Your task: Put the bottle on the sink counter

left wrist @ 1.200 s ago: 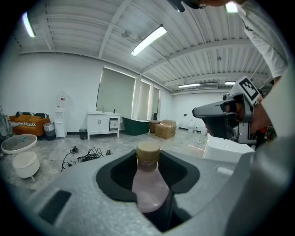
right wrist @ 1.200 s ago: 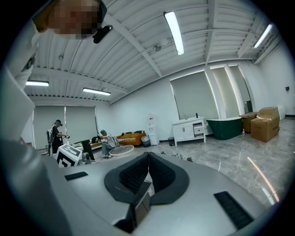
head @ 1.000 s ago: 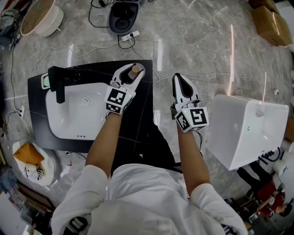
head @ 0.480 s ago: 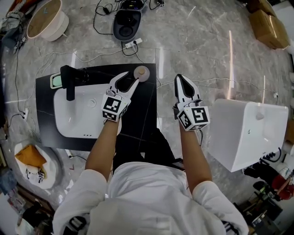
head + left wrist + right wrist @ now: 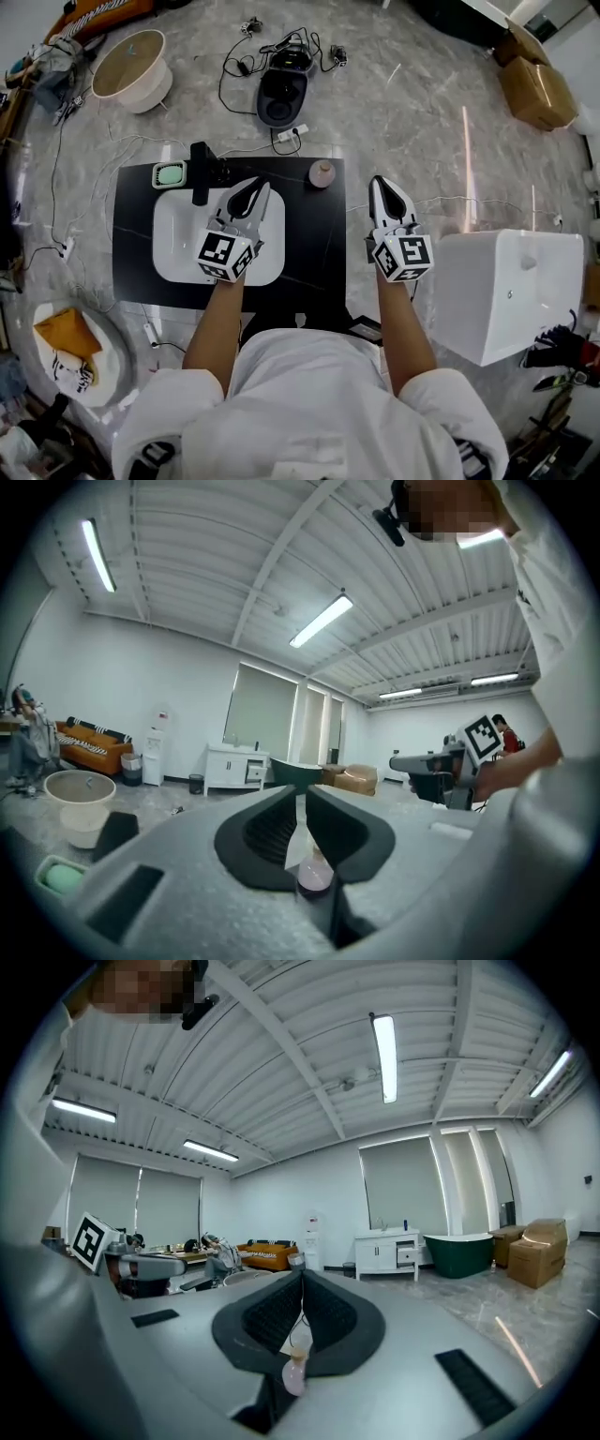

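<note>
A small pinkish bottle (image 5: pixel 321 173) with a cork-coloured top stands upright on the back right corner of the black sink counter (image 5: pixel 309 244), free of both grippers. In the left gripper view the bottle (image 5: pixel 314 876) shows far off through the slit between the jaws. My left gripper (image 5: pixel 254 190) hovers over the white basin (image 5: pixel 178 239), left of the bottle; its jaws are closing, a thin gap remains, and nothing is between them. My right gripper (image 5: pixel 383 185) is shut and empty, just off the counter's right edge. The right gripper view shows the bottle (image 5: pixel 293 1372) past its jaws.
A black faucet (image 5: pixel 200 169) and a green soap dish (image 5: pixel 170 173) stand at the counter's back. A white box-shaped fixture (image 5: pixel 506 291) sits on the floor to the right. Beyond the counter lie cables, a dark round device (image 5: pixel 283 94) and a beige tub (image 5: pixel 131 70).
The left gripper let go of the bottle and drew back left over the basin, its jaws narrowing. The bottle stays on the counter corner. The head view has pulled back.
</note>
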Demonstrator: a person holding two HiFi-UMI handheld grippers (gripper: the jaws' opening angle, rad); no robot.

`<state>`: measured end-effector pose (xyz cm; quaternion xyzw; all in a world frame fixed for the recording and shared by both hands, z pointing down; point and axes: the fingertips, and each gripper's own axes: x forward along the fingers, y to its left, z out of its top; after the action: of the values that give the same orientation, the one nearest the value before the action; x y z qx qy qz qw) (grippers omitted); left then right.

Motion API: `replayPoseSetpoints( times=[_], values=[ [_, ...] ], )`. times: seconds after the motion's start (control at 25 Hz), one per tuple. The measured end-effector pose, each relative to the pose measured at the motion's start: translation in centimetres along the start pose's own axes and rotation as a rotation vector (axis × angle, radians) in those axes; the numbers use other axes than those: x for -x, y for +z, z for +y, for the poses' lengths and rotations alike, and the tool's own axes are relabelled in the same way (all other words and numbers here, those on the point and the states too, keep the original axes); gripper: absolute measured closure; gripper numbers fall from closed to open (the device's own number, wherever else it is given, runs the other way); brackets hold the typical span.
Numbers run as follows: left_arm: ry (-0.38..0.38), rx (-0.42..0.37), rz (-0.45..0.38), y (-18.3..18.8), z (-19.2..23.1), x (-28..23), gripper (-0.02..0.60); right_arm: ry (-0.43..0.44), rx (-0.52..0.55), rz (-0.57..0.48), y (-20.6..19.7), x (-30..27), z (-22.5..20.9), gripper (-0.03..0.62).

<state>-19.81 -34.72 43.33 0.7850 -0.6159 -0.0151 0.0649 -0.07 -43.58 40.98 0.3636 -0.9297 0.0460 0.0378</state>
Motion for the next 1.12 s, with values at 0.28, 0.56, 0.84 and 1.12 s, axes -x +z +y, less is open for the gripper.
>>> replayPoseSetpoints(
  times=[0.28,0.56,0.84,1.12],
  values=[
    [0.035,-0.041,-0.094,6.4,1.2,9.0,0.561,-0.018,0.031,-0.032,3.9,3.7,5.2,0.579],
    [0.071,-0.101,-0.085,7.8,0.0,16.7,0.566,0.058,0.047,-0.048,6.0,8.4,8.9,0.579],
    [0.11,-0.098,-0.069,6.5,-4.1,23.0,0.566,0.168,0.064,-0.059,4.2,15.8,12.7,0.579],
    [0.068,-0.051,-0.035,2.9,-13.7,27.9,0.566,0.174,0.045,-0.056,1.0,27.2,14.2,0.579]
  ],
)
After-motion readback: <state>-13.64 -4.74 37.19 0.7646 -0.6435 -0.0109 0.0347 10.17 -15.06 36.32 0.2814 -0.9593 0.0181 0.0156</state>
